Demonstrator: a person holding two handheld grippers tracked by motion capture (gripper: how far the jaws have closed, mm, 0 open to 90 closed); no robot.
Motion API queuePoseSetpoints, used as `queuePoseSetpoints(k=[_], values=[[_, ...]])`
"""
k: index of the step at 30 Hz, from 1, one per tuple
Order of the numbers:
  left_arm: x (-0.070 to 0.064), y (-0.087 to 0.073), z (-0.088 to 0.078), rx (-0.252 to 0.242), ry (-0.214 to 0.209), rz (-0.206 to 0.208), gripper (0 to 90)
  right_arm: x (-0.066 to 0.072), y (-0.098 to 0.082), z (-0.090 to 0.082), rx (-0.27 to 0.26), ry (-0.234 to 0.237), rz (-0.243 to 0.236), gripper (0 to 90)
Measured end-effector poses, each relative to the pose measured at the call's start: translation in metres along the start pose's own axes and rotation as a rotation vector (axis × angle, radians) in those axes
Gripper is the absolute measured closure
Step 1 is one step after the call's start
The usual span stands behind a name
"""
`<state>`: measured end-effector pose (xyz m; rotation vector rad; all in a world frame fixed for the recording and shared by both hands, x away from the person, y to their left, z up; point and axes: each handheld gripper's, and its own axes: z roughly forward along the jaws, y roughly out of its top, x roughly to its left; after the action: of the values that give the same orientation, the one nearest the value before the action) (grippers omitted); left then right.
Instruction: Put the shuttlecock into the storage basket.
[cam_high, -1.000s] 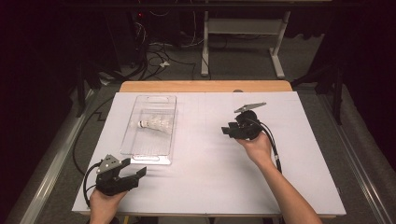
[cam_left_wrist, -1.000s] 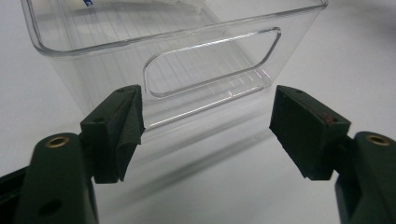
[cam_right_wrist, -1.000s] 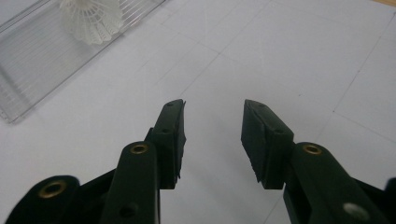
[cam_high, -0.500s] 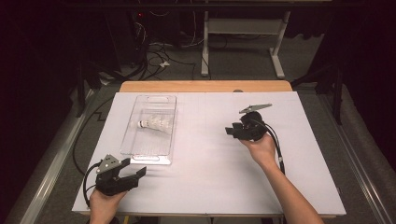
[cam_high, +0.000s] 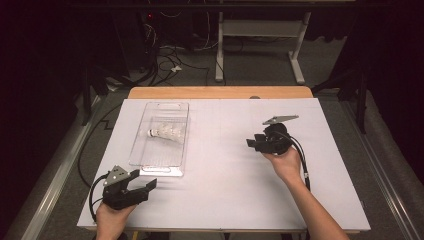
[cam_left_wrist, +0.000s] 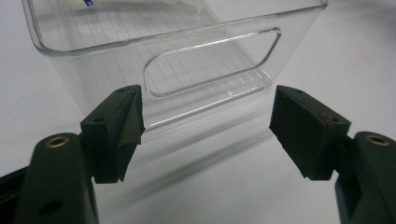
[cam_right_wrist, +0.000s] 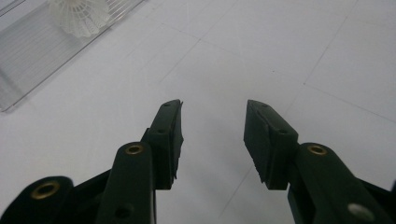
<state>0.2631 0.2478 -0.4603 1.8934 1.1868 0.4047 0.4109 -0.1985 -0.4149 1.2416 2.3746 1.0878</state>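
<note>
We found the shuttlecock (cam_high: 165, 133) lying inside the clear plastic bin (cam_high: 150, 162) on the surface, judged it light and crushable, best gripped at its cork, with both the left hand-held gripper (cam_high: 145, 183) and the right hand-held gripper (cam_high: 251, 143) apart and empty, the right one's jaws having just been opening.

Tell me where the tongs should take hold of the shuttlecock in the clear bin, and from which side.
Grip the shuttlecock at its small cork end, coming straight down from above. It lies on its side inside the clear bin, whose walls block a level approach, and its feathered skirt looks easy to crush.
</note>
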Motion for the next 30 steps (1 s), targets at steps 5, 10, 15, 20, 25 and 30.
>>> queuePoseSetpoints(k=[5, 10, 15, 20, 25, 30], values=[[0.000, 0.000, 0.000, 0.000, 0.000, 0.000, 26.9, -0.002, -0.003, -0.002, 0.002, -0.003, 0.007, 56.9], [0.000, 0.000, 0.000, 0.000, 0.000, -0.002, 26.9, -0.002, -0.005, -0.004, -0.001, -0.002, 0.006, 56.8], [0.001, 0.000, 0.000, 0.000, 0.000, -0.003, 26.9, -0.003, -0.008, -0.006, 0.002, -0.007, 0.007, 56.2], [0.001, 0.000, 0.000, -0.002, 0.000, -0.005, 26.9, -0.004, -0.012, -0.008, -0.002, -0.014, 0.007, 56.0], [0.001, 0.000, 0.000, -0.002, 0.001, -0.005, 26.9, -0.006, -0.015, -0.011, -0.001, -0.018, 0.010, 55.9], [0.001, 0.000, 0.000, -0.002, 0.001, -0.005, 26.9, -0.008, -0.018, -0.014, -0.004, -0.020, 0.014, 55.8]])
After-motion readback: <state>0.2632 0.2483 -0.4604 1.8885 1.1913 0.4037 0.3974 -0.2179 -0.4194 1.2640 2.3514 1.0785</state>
